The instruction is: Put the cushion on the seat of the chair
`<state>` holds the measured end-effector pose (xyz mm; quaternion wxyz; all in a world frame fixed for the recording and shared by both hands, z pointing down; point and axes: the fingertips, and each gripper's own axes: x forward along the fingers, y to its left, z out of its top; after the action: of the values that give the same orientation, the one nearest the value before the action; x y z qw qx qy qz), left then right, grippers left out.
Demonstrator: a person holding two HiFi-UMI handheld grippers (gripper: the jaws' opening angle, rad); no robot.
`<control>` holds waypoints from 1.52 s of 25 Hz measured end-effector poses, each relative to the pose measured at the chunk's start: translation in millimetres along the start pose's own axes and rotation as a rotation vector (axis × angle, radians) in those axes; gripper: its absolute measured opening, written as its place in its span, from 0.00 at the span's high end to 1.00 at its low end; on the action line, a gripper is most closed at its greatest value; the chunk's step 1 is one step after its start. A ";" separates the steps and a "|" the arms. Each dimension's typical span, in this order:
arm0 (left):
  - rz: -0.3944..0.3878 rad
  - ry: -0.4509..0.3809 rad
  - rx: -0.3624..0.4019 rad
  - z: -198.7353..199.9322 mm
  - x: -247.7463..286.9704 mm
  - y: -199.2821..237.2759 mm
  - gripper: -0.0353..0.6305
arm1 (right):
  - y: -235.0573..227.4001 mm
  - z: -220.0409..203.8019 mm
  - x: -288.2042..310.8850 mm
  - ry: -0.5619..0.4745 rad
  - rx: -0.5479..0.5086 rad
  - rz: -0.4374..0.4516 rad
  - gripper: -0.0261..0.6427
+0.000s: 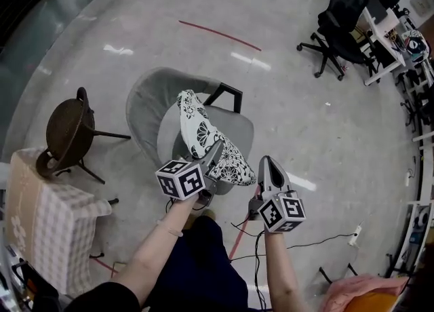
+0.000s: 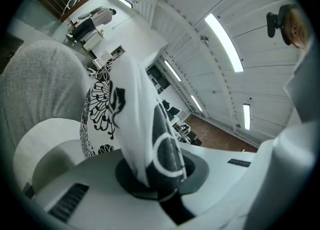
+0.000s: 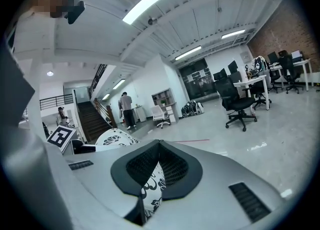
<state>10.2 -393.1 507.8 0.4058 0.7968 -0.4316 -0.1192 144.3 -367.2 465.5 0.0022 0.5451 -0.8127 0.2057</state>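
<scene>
Left gripper [image 1: 215, 150] and right gripper [image 1: 266, 163] both clamped on the cushion's [image 1: 201, 127] 6 o'clock edge. I hold it upright over the chair [image 1: 141, 108] seat, ready to lay flat.

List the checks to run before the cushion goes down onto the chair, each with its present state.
1. Grip of left gripper on cushion: ok, jaws shut on the fabric.
2. Grip of right gripper on cushion: ok, fabric shows between its closed jaws.
3. Cushion over the seat: ok, it hangs above it.
4. Cushion lying flat: not ok, it stands on edge, folded.
5. Cushion apart from armrest: ok.
6. Seat under the cushion free of things: cannot tell, the cushion hides that part.
</scene>
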 end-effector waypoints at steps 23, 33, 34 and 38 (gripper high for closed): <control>0.146 -0.077 -0.055 -27.8 89.1 43.2 0.91 | -62.8 -2.8 50.5 0.032 0.001 0.031 0.95; 0.367 0.020 -0.025 -116.6 74.7 119.1 0.89 | -83.7 -84.4 57.2 0.131 0.038 0.040 0.95; 0.378 0.024 -0.027 -121.3 73.4 123.4 0.89 | -82.7 -90.9 59.2 0.137 0.043 0.046 0.95; 0.435 0.047 -0.039 -139.3 65.8 139.9 0.86 | -76.2 -112.4 66.2 0.152 0.059 0.072 0.95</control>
<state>42.1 -410.6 712.6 0.4471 0.6795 -0.5814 -0.0186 160.3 -412.4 608.8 0.0408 0.4984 -0.8228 0.2702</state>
